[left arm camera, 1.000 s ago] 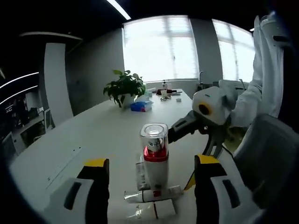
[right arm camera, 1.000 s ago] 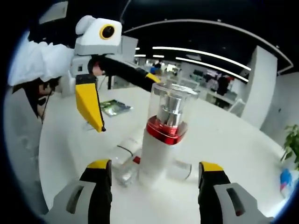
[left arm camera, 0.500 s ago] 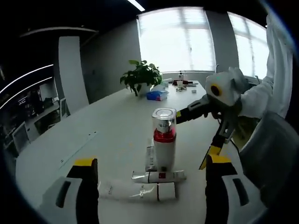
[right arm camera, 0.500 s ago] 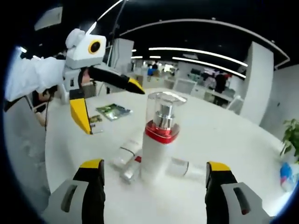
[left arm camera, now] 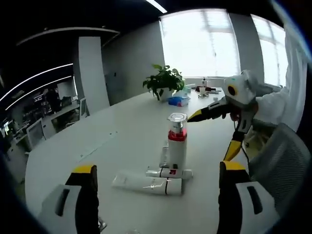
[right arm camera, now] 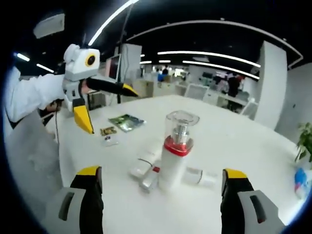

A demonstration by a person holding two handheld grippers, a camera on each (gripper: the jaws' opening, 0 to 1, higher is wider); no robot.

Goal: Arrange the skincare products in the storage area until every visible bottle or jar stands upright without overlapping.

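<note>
A white pump bottle point(left arm camera: 177, 146) point(right arm camera: 177, 155) with a red band and a clear cap stands upright on the white table point(left arm camera: 97, 146). Around its foot lie several white tubes: a long one point(left arm camera: 146, 184), a short one point(left arm camera: 168, 173), and in the right gripper view two side by side point(right arm camera: 145, 168) and one behind the bottle point(right arm camera: 201, 177). My left gripper point(left arm camera: 158, 195) point(right arm camera: 109, 109) is open, well back from the bottle. My right gripper point(right arm camera: 163, 200) point(left arm camera: 210, 136) is open too, facing the bottle from the other side. Nothing is between either pair of jaws.
A potted plant point(left arm camera: 165, 82) and a blue box point(left arm camera: 177, 101) stand at the table's far end. A green booklet point(right arm camera: 126, 122) and small cards point(right arm camera: 107, 131) lie near the left gripper. A grey chair point(left arm camera: 282, 165) is beside the table, and a person's white sleeve point(right arm camera: 34, 95) shows.
Both grippers have drawn back from the upright bottle, so it looks smaller and more of the table shows. The bottle and tubes have stayed where they were.
</note>
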